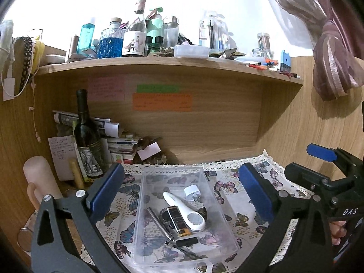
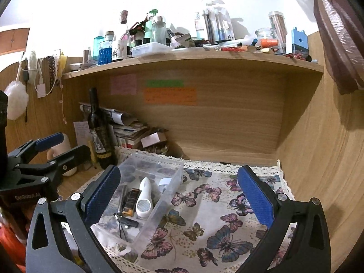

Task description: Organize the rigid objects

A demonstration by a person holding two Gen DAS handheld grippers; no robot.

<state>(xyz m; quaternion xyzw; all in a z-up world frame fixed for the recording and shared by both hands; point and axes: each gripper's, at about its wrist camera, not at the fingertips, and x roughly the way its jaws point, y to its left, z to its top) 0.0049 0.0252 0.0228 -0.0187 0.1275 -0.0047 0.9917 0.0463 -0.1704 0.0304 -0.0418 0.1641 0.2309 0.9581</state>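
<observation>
Hovering above the clear plastic bin [image 1: 182,216], the left gripper [image 1: 182,195] has its fingers [image 1: 107,191] spread wide and they hold nothing. The right gripper [image 2: 179,195] is released too and empty, and it hangs to the right of the bin, over the butterfly cloth [image 2: 216,216] that covers the surface.

The rigid objects are already inside the bin: a white handheld device [image 1: 184,211], a white plug adapter [image 1: 192,193], a black and gold lighter-like thing [image 1: 178,221], a metal pen [image 1: 159,224] and a small black piece [image 1: 186,242] near the bin's front wall. No loose thing shows on the cloth around the bin, so I judge the sorting is nearly finished, and what remains may be to shift the bin or set it straight.

To do that well, each gripper should take one long wall of the bin and both should move together, because the thin walls probably bend and the contents could slide.

Left of the bin stands a dark wine bottle [image 1: 87,136], upright and rather close, with a stack of papers [image 1: 120,141] behind it. A cream mug [image 1: 38,179] is further left of the bin. The shelf [image 1: 159,66] above the bin carries many bottles, so lifting high is risky.
</observation>
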